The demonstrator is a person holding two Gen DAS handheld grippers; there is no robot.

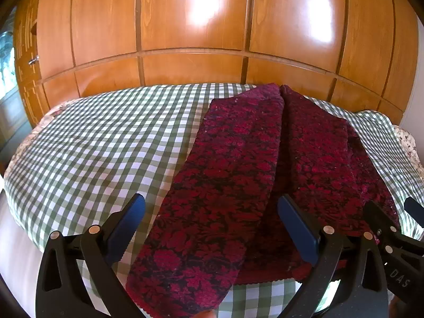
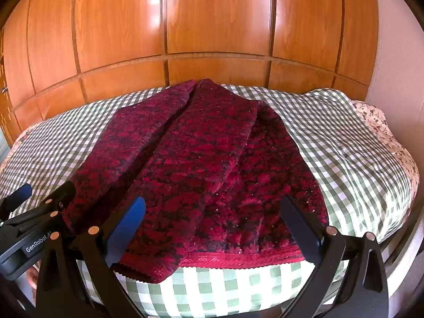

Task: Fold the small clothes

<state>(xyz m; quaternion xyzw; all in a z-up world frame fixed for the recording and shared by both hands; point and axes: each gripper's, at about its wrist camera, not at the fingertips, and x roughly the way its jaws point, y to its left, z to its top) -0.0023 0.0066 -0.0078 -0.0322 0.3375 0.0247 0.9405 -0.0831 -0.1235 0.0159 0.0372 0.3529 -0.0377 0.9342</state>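
Both pairs of jaws stand wide apart with nothing gripped. On the left gripper the blue pads are spread to either side of the near end of a dark red garment with a black floral pattern, and the cloth lies between and below them; no pad presses on it. The right gripper is spread just as wide, its pads framing the garment's near hem, a plain red band with a small woven motif and a scalloped edge. Whether any fingertip brushes the fabric cannot be told from either view.

The garment lies on a green-and-white checked sheet that covers a bed. It runs lengthwise away from the cameras, narrowing toward the far edge of the bed. Its two side portions are laid over the middle, meeting along a seam-like line down the centre, and the left flap reaches down past the hem toward the near edge of the bed.

Each gripper shows at the edge of the other's view, so they sit close beside each other at the near end of the cloth. A floral-printed cover shows under the checked sheet at the right side of the bed. Behind the bed stands a wall of glossy wooden wardrobe doors with bright reflections on the panels.
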